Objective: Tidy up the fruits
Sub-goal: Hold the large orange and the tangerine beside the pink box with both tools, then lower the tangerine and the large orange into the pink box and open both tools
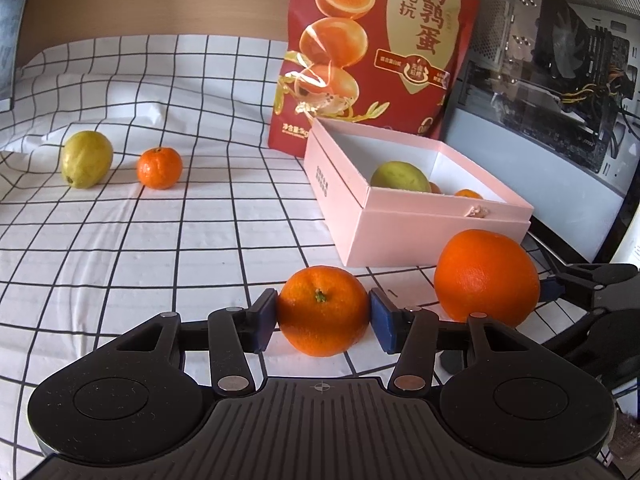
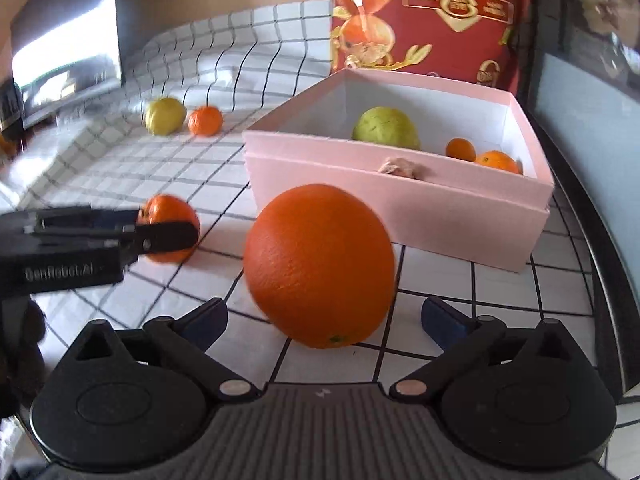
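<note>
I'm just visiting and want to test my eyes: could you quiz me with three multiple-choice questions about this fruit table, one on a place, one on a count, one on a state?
1. Where does the large orange sit?
A. inside the pink box
B. on the checked cloth in front of the pink box
C. on the red bag

2. How many fruits lie inside the pink box?
A. one
B. three
C. five

3. How stands the right hand-held gripper?
A. open around the large orange
C. holding a lemon
B. shut on nothing

Answers: 1 B, cloth lies under it; 2 B, one green fruit and two small orange ones show; 3 A, gaps show beside both pads.
</note>
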The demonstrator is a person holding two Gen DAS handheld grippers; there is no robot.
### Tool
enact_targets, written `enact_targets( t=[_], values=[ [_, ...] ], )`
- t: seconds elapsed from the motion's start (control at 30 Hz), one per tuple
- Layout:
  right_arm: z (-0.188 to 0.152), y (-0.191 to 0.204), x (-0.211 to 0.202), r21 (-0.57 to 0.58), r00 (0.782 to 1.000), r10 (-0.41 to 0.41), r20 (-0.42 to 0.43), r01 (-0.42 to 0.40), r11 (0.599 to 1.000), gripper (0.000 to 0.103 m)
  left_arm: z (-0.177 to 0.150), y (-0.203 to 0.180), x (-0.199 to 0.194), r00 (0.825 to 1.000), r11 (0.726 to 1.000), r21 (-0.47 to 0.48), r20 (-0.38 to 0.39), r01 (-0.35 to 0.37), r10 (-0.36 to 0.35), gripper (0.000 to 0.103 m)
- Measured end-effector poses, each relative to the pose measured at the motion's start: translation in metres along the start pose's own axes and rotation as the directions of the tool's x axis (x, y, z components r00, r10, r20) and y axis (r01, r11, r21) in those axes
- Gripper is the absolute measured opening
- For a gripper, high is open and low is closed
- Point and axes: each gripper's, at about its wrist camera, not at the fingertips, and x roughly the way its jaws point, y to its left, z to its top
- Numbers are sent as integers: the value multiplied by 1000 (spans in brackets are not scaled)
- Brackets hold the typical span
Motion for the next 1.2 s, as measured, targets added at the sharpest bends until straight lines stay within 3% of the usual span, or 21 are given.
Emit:
enact_targets(
  t=[0.17,0.37,0.43,0.53,0.9,1.2],
  values=[
    [4,11,6,-57,1000,-8,-8,7,998,102,0,1,0,1000,1000,-8,-1,4,-4,55],
    [14,13,18,-52,1000,-16,4,17,998,94,0,2,1,1000,1000,-18,-4,11,-11,55],
    [15,13,19,-55,1000,-20,12,21,998,88,0,4,2,1000,999,-28,-13,25,-26,55],
    [15,13,15,-67,999,-43,32,45,997,72,0,7,6,997,997,-45,-39,58,-60,55],
    [4,8,-7,-59,1000,-31,-1,31,998,71,2,1,6,999,999,-24,-34,34,-35,54],
    [4,-8,-31,-6,996,-89,21,90,996,71,11,-21,2,994,995,6,-33,103,-103,53]
  ],
)
